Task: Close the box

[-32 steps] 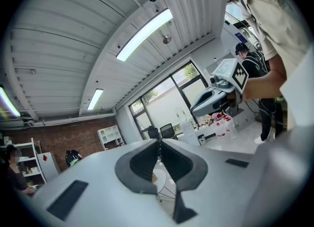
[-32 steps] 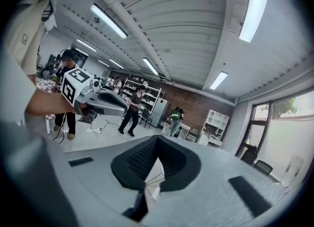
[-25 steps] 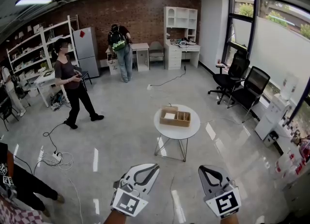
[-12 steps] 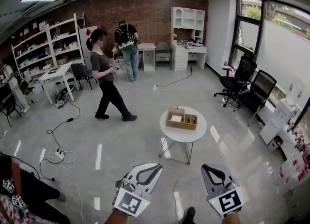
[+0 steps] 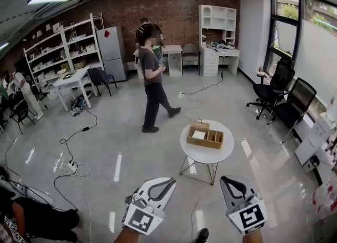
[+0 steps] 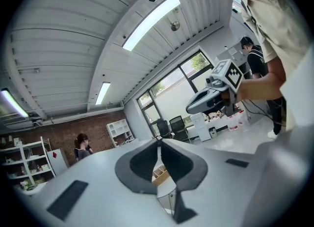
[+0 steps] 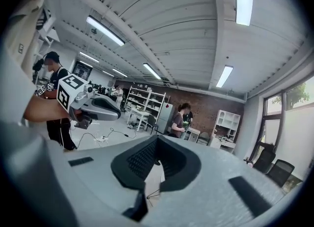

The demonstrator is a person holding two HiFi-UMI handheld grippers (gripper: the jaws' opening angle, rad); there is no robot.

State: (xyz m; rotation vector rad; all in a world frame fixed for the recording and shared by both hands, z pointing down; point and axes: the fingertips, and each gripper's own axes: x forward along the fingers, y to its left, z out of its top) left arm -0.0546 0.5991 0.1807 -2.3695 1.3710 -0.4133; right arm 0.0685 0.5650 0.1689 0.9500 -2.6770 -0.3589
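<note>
A round white table (image 5: 210,156) on thin metal legs stands on a glossy grey floor (image 5: 121,131) in a large room. Beyond the table is a brick wall (image 5: 174,10). To the table's left stand white shelves (image 5: 63,42), and loose cables (image 5: 73,147) lie on the floor on that side. To its right are tall windows (image 5: 300,31) and black office chairs (image 5: 295,100). A person (image 5: 151,73) walks just beyond the table's far left side.

The box (image 5: 205,135), made of wood, rests on the table slightly past its middle. Its top is open and faces up, showing dividers and something pale in the left compartment. Its long axis runs across the table from left to right, dipping a little toward the near right.

The left tool (image 5: 169,181) and the right tool (image 5: 222,180) hang on the near side of the table, well apart from it and from the box. The box lies ahead of the gap between them, closer to the right tool's line. Both tools point toward the table. Each has its jaws brought together at the tips, with nothing held.
</note>
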